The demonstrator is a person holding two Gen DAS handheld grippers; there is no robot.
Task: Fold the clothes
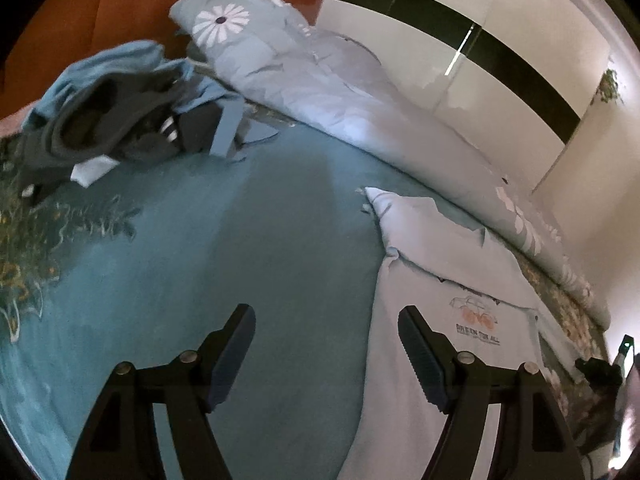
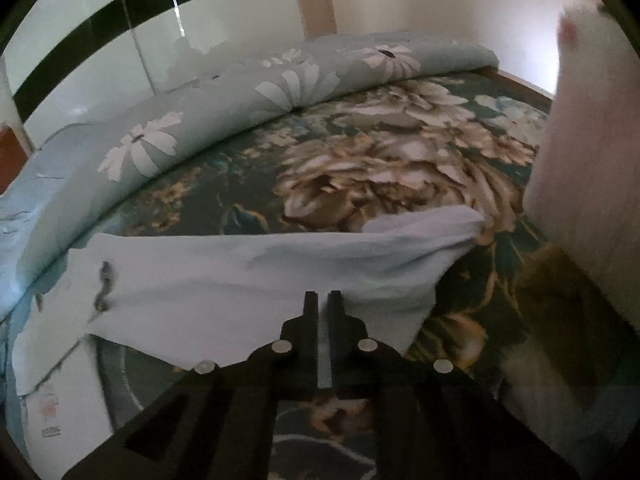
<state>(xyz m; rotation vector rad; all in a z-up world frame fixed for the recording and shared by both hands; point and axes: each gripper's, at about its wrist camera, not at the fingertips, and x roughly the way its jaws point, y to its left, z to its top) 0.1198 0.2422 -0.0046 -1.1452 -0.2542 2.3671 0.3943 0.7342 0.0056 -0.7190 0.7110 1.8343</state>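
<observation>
- My left tool [image 1: 326, 330] hangs over the bed with its fingers spread wide and nothing between them; the right-hand finger sits above the edge of the pale blue T-shirt [image 1: 448, 280].
- My right tool [image 2: 323, 298] has its fingers pressed nearly together, pinching the lifted edge of the T-shirt [image 2: 248, 280], with a thin strip of the cloth showing in the gap between them.
- From the left wrist view, the shirt lies flat on the teal bedspread [image 1: 240, 248], its small chest print with a line of lettering facing up, one sleeve reaching away from me.
- From the right wrist view, the shirt's held part hangs above the flowered part of the bedspread [image 2: 380, 168], one corner stretched out to the right.
- Farther along the bed, a heap of clothes [image 1: 120, 112] in light blue and dark grey sits well apart from the shirt, near the orange headboard [image 1: 100, 8].
- A rolled daisy-print quilt [image 1: 304, 76] runs along the bed's far side, just beyond the shirt.
- Behind the quilt stands a glossy white wardrobe [image 1: 500, 40] crossed by a black band.
</observation>
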